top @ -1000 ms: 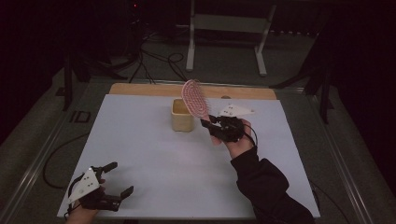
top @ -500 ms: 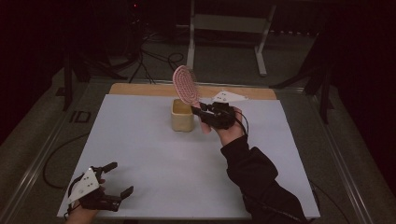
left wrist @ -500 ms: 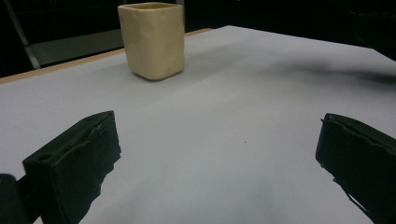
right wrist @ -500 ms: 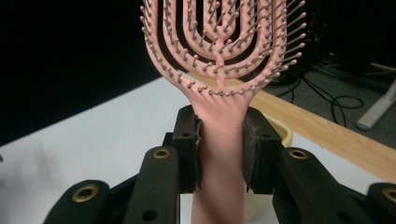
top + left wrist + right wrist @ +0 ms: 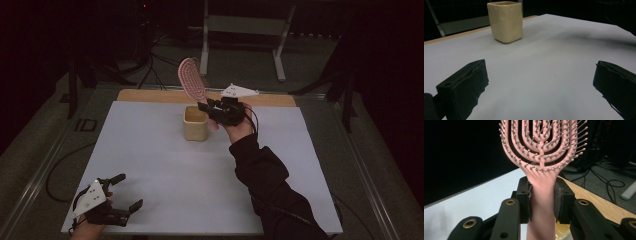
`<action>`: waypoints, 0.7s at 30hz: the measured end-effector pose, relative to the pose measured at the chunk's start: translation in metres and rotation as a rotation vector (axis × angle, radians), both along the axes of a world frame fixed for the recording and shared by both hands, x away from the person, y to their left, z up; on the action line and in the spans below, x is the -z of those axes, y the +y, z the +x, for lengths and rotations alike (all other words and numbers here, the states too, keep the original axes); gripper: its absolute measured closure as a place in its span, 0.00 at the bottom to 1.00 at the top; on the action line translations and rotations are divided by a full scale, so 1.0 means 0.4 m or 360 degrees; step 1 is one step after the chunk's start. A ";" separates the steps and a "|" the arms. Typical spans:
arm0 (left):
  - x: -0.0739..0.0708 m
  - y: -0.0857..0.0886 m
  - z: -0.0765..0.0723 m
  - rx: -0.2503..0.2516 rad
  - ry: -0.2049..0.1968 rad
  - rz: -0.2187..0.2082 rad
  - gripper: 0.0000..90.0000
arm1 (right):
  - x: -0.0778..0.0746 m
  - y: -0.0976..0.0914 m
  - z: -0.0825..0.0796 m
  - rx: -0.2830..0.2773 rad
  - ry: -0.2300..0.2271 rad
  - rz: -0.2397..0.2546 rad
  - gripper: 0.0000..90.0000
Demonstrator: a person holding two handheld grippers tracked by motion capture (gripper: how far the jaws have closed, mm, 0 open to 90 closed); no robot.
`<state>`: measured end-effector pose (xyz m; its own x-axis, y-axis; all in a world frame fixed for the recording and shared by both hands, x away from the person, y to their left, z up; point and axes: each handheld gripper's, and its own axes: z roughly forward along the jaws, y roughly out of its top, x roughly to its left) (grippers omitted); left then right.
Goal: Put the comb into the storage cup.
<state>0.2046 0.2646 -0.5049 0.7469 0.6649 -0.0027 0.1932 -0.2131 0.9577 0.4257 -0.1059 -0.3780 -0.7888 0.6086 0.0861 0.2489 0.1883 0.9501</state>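
Pink hairbrush [image 5: 191, 80] gripped by its smooth handle in the right gripper [image 5: 204, 106], jaws closed partway and both pads pressed flat against the handle. Oval, openwork head, curved ribs studded with thin ball-tipped bristles, tilted up and away, above and just behind the cream cup [image 5: 195, 123]. Lower end of the handle over the cup's open mouth in the right gripper view; inside or just above, impossible to tell.

Cup squarish with rounded corners, thick-walled, slightly dimpled matt surface, upright on the pale sheet [image 5: 160, 165] covering the table. Strip of bare light wood [image 5: 150, 95] behind the cup along the far edge. Beyond that, dark floor with loose cables [image 5: 150, 75] and a grey metal stand [image 5: 245, 30].

Left gripper [image 5: 120, 192] well in front of the cup, near the sheet's near left corner, low over it, jaws spread wide with nothing between them. Dark sleeve [image 5: 265, 175] reaching in from the near side, to the right of the cup.

Bristle pattern and pad contact plain in the right gripper view [image 5: 541, 192], too small to read from the high view. Cup's dimpled wall [image 5: 505, 21] clear from the left gripper view, with open sheet lying between jaws and cup.
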 end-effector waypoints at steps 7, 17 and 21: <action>0.000 0.000 0.001 0.0000 0.0000 0.0000 0.00 | -0.021 0.015 0.026 -0.0015 -0.0021 0.0011 0.78; 0.000 0.002 0.001 0.0003 0.0002 -0.0008 0.00 | -0.054 0.035 0.057 -0.0022 -0.0106 0.0032 0.78; 0.000 0.003 0.002 0.0000 0.0002 -0.0011 0.00 | -0.062 0.045 0.070 -0.0030 -0.0118 0.0029 0.78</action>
<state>0.2054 0.2658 -0.5048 0.7470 0.6647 -0.0083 0.1942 -0.2063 0.9590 0.4538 -0.0878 -0.3534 -0.8047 0.5925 0.0382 0.1745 0.1745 0.9691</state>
